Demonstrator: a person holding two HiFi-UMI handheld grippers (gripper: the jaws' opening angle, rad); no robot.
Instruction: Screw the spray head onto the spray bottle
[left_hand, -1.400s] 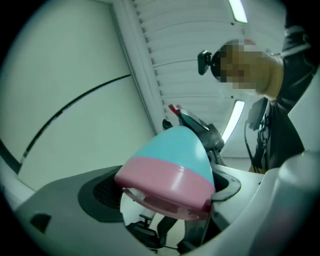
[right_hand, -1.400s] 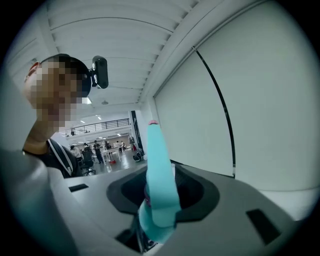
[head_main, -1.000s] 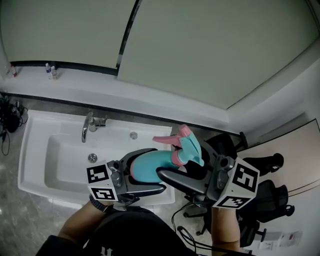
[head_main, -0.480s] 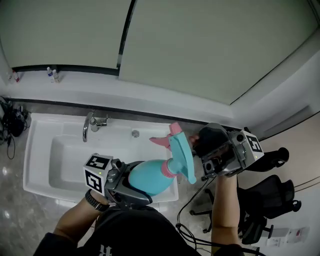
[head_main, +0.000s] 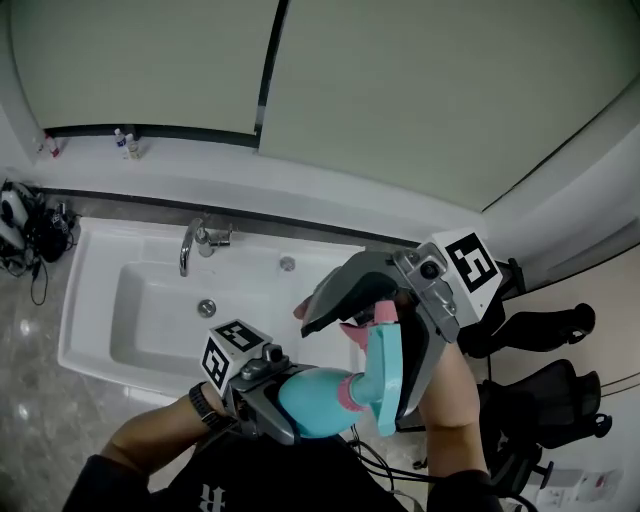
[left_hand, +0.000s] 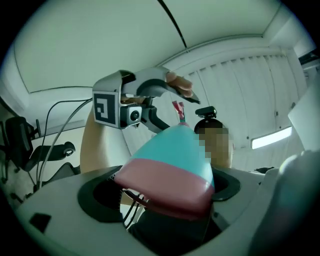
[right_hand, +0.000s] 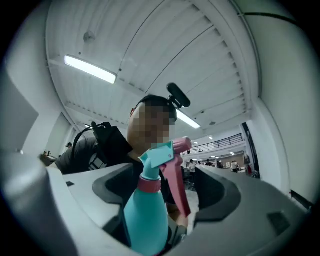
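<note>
Swung upward since earlier, right tongs are straddling, released and just opening wider, the teal plastic spray bottle before the white sink; left tongs are clenching it.

Soft, even indoor light; ceiling strips glare. Gripper views bulge, corners black; the near bottle is blurred.
</note>
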